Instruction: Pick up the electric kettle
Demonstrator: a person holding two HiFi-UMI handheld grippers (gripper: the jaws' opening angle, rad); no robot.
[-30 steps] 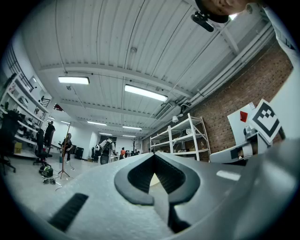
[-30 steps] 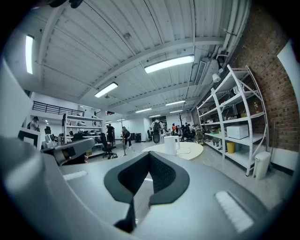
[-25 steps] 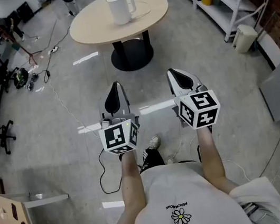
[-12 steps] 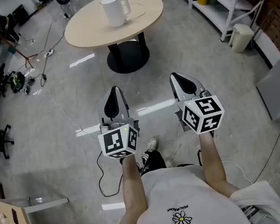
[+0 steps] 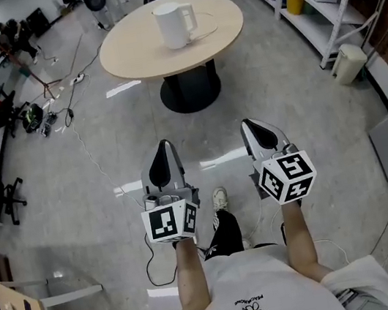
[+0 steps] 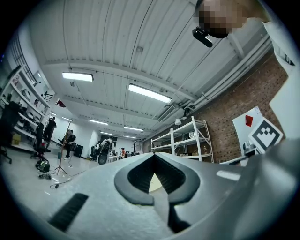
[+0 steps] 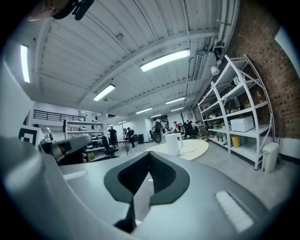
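"PEACEMINUS", upside down, on white shirt (image 5: 264, 279)

Illumination is bright and even, supplied by ceiling strip lights (image 6: 149, 93) visible in both gripper views; their reflections form white glare bars on the glossy floor (image 5: 77, 208), and shadows are soft, the darkest lying under the round table (image 5: 131, 50). The head view is sharp throughout, with the white electric kettle (image 5: 172, 25) close to overexposure. Both gripper views show strong fisheye curvature and black vignetted corners, and the nearest surfaces along the bottom edge are slightly out of focus.
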